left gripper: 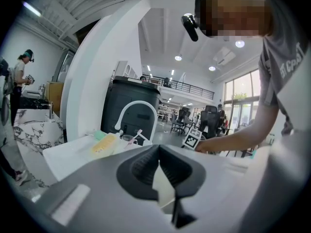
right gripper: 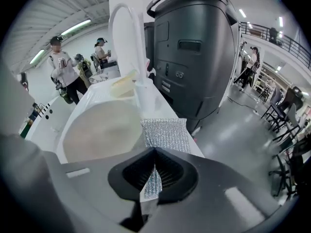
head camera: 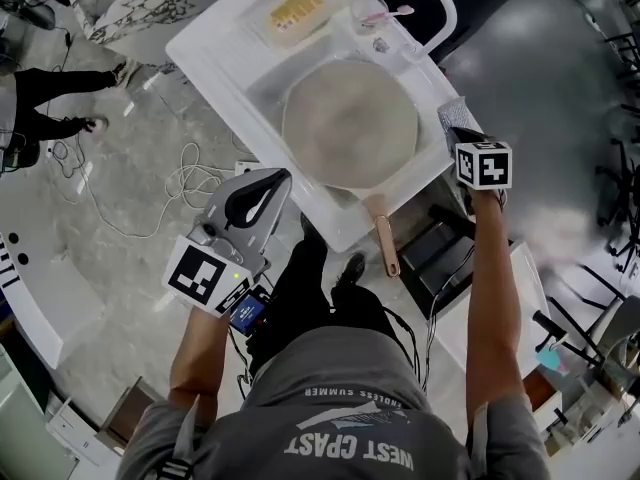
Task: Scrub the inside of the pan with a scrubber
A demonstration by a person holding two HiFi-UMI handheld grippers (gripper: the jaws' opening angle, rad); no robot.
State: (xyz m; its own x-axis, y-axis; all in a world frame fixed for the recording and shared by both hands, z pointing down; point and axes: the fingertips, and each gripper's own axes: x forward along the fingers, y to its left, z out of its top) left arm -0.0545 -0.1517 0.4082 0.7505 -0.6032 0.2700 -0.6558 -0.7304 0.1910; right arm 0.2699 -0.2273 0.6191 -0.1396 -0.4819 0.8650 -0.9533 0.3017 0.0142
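Note:
A round grey pan (head camera: 350, 123) lies in the white sink (head camera: 215, 58), its copper handle (head camera: 385, 243) sticking out over the near rim. My right gripper (head camera: 457, 128) hangs just past the sink's right edge, shut on a silver mesh scrubber (head camera: 453, 114). In the right gripper view the scrubber (right gripper: 165, 132) stands up from between the jaws of the right gripper (right gripper: 155, 153), with the pan (right gripper: 104, 130) to its left. My left gripper (head camera: 274, 181) hovers off the sink's near left side. Its jaws (left gripper: 159, 150) are shut with nothing between them.
A yellow sponge (head camera: 297, 8), a cup and a pink toothbrush (head camera: 388, 14) lie at the sink's far end by the white arched faucet (head camera: 443, 8). A dark bin (right gripper: 194, 47) stands behind it. Cables (head camera: 190, 183) lie on the floor; people (right gripper: 63, 72) stand further off.

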